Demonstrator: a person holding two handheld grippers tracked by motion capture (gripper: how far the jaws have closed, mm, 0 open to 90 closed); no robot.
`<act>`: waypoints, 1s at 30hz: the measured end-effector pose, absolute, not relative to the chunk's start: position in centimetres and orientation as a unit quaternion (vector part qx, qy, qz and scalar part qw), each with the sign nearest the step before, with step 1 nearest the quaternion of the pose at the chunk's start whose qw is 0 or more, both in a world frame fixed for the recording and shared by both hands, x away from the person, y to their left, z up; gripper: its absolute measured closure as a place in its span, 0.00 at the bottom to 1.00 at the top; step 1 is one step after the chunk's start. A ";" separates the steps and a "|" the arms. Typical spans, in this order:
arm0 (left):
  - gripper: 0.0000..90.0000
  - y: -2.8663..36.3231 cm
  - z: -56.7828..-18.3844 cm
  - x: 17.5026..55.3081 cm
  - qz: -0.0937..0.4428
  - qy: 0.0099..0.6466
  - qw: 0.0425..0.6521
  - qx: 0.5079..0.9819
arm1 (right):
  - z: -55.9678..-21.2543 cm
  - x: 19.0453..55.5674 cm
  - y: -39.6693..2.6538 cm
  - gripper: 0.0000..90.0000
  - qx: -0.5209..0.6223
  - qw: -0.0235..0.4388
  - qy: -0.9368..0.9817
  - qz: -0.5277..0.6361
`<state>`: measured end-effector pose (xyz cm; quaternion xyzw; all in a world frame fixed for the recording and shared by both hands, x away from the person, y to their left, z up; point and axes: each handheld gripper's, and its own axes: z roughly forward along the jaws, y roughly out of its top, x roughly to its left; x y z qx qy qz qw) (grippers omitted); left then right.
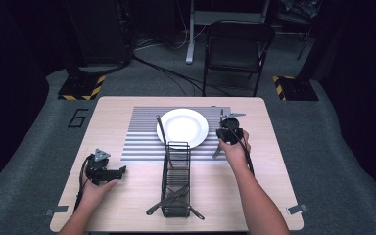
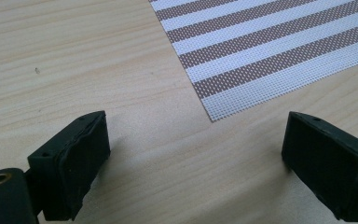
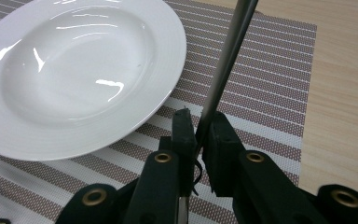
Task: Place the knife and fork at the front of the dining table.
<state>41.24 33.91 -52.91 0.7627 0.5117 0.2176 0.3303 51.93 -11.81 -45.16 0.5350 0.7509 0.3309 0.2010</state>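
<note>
A table setting takes shape: the right gripper [image 3: 198,135] has its jaws clamped on the thin metal handle of a piece of cutlery [image 3: 226,65], holding it just off the right rim of the white plate [image 3: 70,70] above the striped placemat [image 3: 261,70]. In the right gripper view the handle runs up and away from the jaws, its long axis roughly parallel to the plate's right edge and the mat's short side; which kind of utensil it is cannot be told here, since the working end is hidden below the jaws. From the high view the right gripper [image 1: 230,131] sits at the plate's right, over the mat's right margin, so the place where the cutlery would be laid is directly beneath it, with the plate on the gripper's left and bare table [image 1: 274,161] on its right. The judgement: the piece only has to be lowered along its present line to lie straight beside the plate.

The left gripper [image 2: 193,154] rests low over the wood near the mat's near-left corner [image 2: 212,114], jaws spread wide with nothing between them; in the high view the left gripper [image 1: 103,169] lies well apart from the plate. The black wire caddy [image 1: 176,181], with more utensils inside, stands between the two hands, closer to the idle left one
</note>
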 end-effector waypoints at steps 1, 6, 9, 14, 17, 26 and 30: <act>0.08 33.9 -52.9 41.2 0.218 0.512 0.331 0.762 | -45.2 51.9 -11.8 0.92 0.535 0.201 0.751 0.331; 0.08 33.9 -52.9 41.2 0.219 0.511 0.331 0.762 | -45.8 52.7 -11.8 0.94 0.563 0.191 0.730 0.339; 0.08 33.9 -52.9 41.2 0.218 0.511 0.331 0.763 | -46.1 53.0 -12.0 0.95 0.578 0.179 0.716 0.348; 0.08 33.9 -52.9 41.2 0.219 0.511 0.331 0.762 | -46.7 53.8 -12.4 0.96 0.608 0.152 0.691 0.361; 0.08 33.9 -52.9 41.2 0.219 0.511 0.331 0.762 | -47.0 54.0 -12.6 0.96 0.620 0.142 0.680 0.366; 0.08 33.9 -53.0 41.2 0.220 0.511 0.333 0.761 | -47.1 55.2 -12.4 0.97 0.643 0.129 0.669 0.350; 0.08 33.9 -52.9 41.2 0.217 0.511 0.332 0.763 | -47.5 55.4 -12.6 0.97 0.665 0.112 0.650 0.349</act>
